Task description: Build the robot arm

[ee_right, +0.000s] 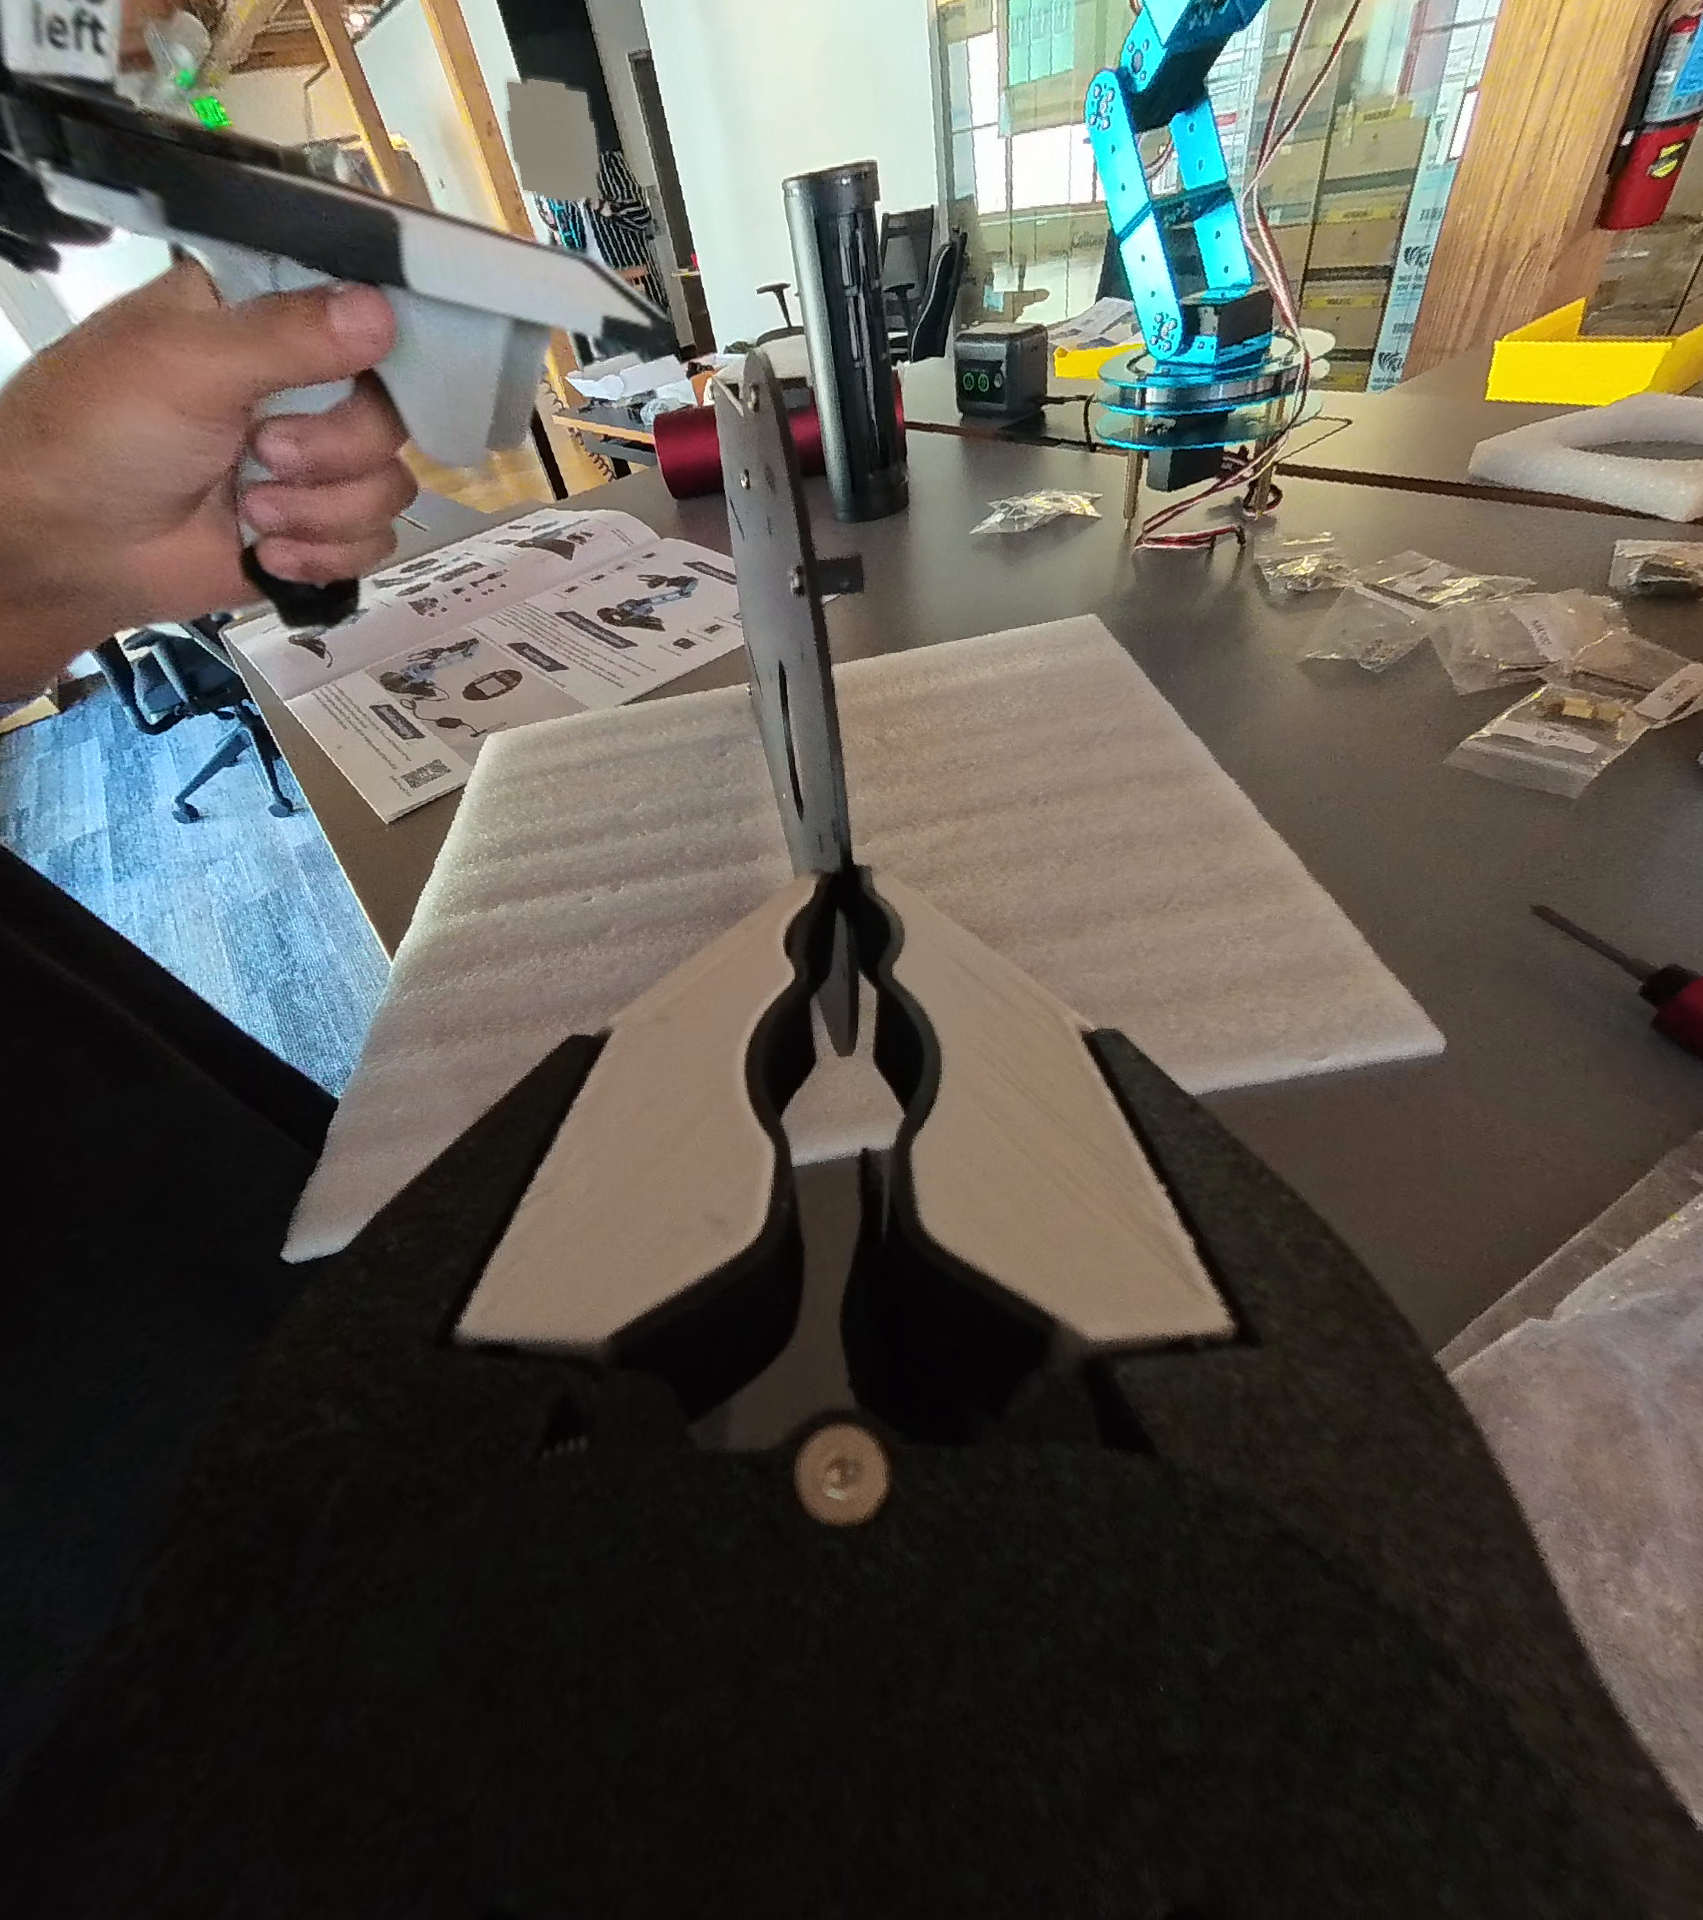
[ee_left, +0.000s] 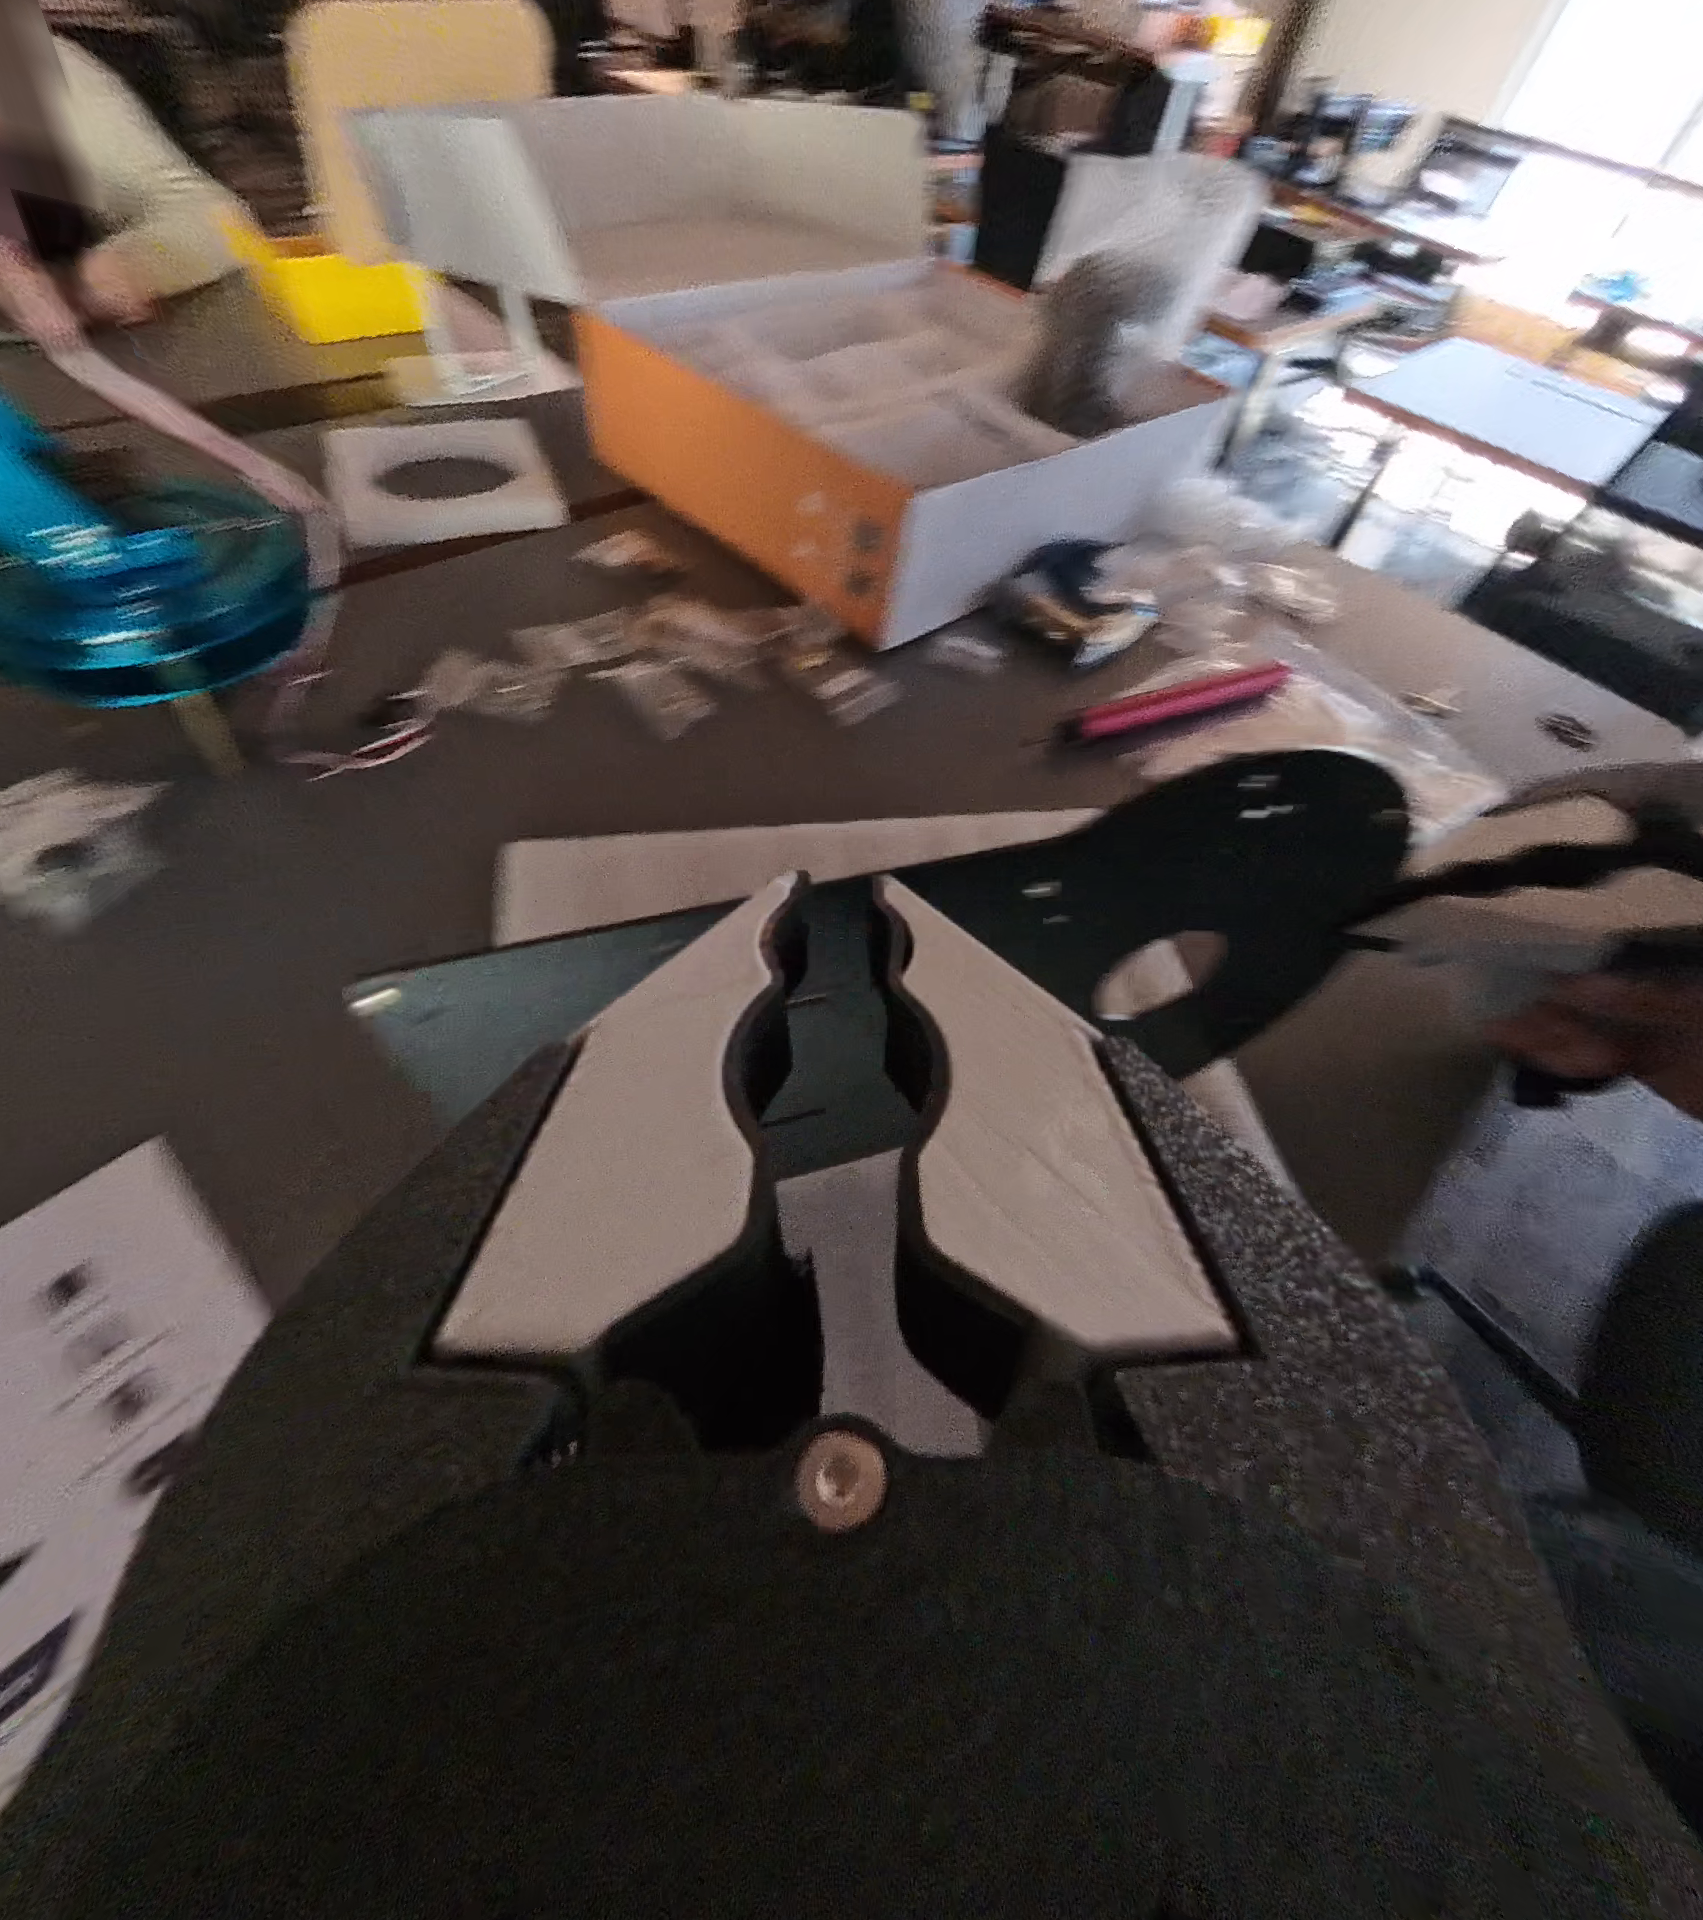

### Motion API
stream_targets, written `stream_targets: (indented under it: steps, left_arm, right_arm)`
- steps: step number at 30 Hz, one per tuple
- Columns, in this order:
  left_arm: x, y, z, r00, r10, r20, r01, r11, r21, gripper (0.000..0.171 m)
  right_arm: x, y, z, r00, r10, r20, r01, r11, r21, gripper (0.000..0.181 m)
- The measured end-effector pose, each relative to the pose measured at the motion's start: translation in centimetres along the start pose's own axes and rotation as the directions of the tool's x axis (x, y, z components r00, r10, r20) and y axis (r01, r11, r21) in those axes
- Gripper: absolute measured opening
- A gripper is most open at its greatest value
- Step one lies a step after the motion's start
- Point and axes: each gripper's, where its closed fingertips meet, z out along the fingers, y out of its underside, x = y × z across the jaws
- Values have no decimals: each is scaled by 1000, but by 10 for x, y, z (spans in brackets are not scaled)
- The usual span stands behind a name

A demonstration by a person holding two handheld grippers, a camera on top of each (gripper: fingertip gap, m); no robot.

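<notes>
Dark table (ee_right: 1190,665): right gripper (ee_right: 842,883) pinches black plate (ee_right: 785,644).

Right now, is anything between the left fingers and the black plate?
Nothing visible: the left gripper hovers beside the top of the black plate, which the right gripper holds upright over the foam sheet.

We are seeing daylight flooding in from blown-out windows (ee_left: 1657,135) at the far right of the left wrist view, which is smearing with motion blur throughout. The right wrist view is staying sharp, its edges bowing, glare sheening the dark worktop (ee_right: 1242,644).
</notes>
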Motion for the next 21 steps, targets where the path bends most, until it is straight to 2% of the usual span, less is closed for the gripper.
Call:
stream_targets:
  steps: [2,4,8,11,14,21]
  left_arm:
    - [37,4,15,996,60,-69,-62,998,-21,10]
    - [56,14,27,991,117,-71,-120,992,-49,10]
    - [70,23,37,992,97,-83,-102,993,-60,11]
    - [88,7,34,986,93,-140,-95,995,-14,11]
    - [110,-7,31,973,143,-180,-141,990,21,10]
    - [127,-2,40,969,155,-193,-156,988,12,10]
  right_arm:
    - [0,0,0,1000,4,2,-4,1000,1,2]
    - [0,0,0,1000,5,2,-5,1000,1,2]
    - [0,0,0,1000,1,4,-1,1000,-4,2]
    - [-1,0,0,1000,-1,5,1,1000,-5,2]
    - [-1,0,0,1000,2,7,-2,1000,-5,2]
    - [-1,0,0,1000,-2,3,2,1000,-17,2]
